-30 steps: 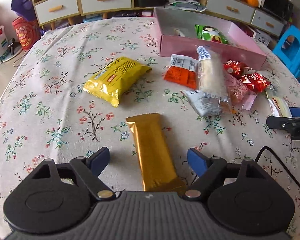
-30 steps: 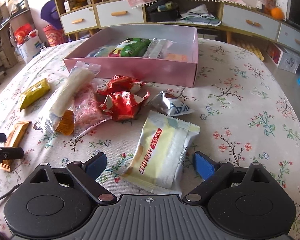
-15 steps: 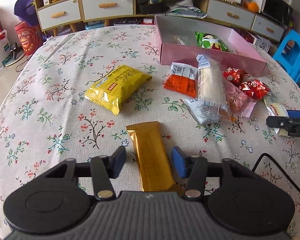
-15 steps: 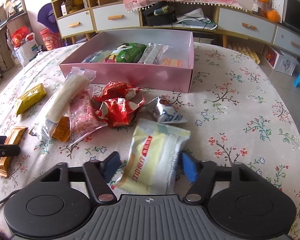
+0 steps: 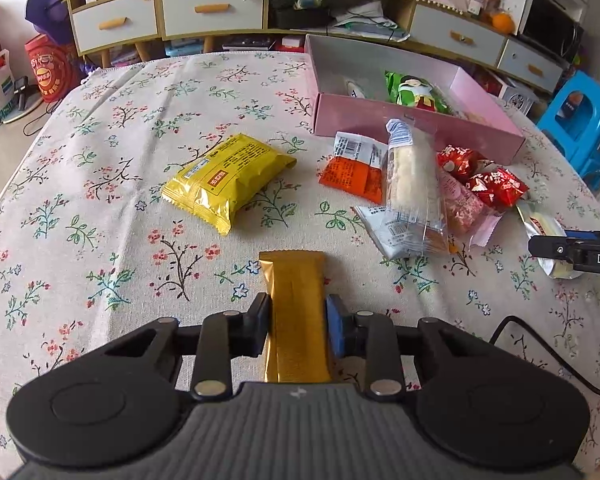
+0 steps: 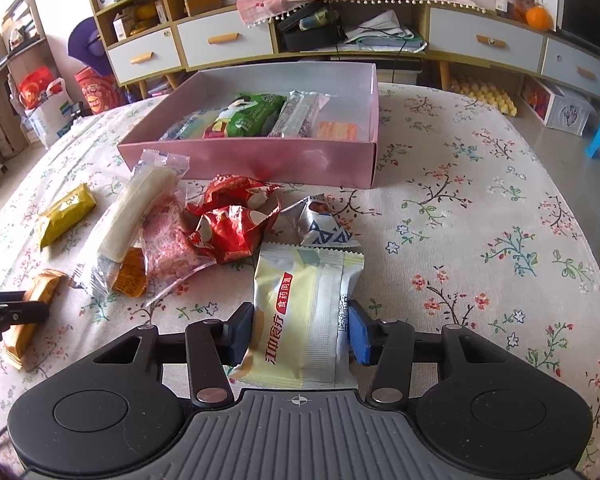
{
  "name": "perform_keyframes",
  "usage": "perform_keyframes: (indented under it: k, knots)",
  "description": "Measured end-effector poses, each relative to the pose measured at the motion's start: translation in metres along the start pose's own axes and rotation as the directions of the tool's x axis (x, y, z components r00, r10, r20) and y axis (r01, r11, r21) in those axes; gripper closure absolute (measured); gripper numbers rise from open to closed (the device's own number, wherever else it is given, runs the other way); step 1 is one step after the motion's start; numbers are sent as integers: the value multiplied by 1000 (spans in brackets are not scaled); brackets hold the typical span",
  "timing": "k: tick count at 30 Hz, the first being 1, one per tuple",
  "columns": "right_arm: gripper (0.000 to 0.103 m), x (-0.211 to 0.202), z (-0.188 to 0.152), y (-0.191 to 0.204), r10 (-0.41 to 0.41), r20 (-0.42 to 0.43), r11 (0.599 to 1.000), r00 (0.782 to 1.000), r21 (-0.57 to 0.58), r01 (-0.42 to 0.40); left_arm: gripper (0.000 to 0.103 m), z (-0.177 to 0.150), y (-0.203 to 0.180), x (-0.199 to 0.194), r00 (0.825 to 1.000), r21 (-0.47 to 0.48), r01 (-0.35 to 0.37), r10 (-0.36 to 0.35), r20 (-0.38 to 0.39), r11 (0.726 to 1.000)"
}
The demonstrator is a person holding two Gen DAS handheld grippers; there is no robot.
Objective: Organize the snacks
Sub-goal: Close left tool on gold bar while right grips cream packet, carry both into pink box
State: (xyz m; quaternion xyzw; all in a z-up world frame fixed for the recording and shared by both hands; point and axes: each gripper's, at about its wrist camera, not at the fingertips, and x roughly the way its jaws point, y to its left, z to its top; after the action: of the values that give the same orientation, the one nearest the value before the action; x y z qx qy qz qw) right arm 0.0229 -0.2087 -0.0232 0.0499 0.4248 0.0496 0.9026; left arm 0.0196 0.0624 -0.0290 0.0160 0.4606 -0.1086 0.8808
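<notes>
Floral-clothed table (image 5: pixel 100 184) – pink box (image 5: pixel 400 122), yellow packet (image 5: pixel 228 178), gold bar (image 5: pixel 296 300).

Near end of the gold bar (image 5: pixel 295 316) hidden under the gripper body at the bottom centre of the left wrist view. Right gripper (image 5: pixel 576 250) cut off by the right edge there, fingertips only, and it covers most of the pale yellow packet (image 5: pixel 540 222). Pink box (image 5: pixel 416 128) near wall hides the lower parts of what's inside; green packet (image 5: pixel 414 90) only partly shows. White-blue wrapper (image 5: pixel 388 228) mostly under the clear-wrapped roll (image 5: pixel 410 172). Right wrist view: orange packet (image 6: pixel 130 270) mostly buried in the pile, print unreadable. Left gripper (image 6: pixel 4 312) cut by the left edge.
</notes>
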Motion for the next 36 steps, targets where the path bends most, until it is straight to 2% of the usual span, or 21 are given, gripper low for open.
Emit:
perform_keyframes:
  k: [16,24,36]
  knots:
    - [55,-25,19,-3,44,25,997,999,62,-45,76,17,-4,-13,998,-24,44,-42,53,999]
    - [55,-31,50,-7,45,85,993,995,104,-54,76,41,-18,-15,993,-28,70,-67,97,997]
    - [55,-9,95,-14,21,118,982,993,183,-42,76,88,-35,1,985,-97,105,-90,146,990]
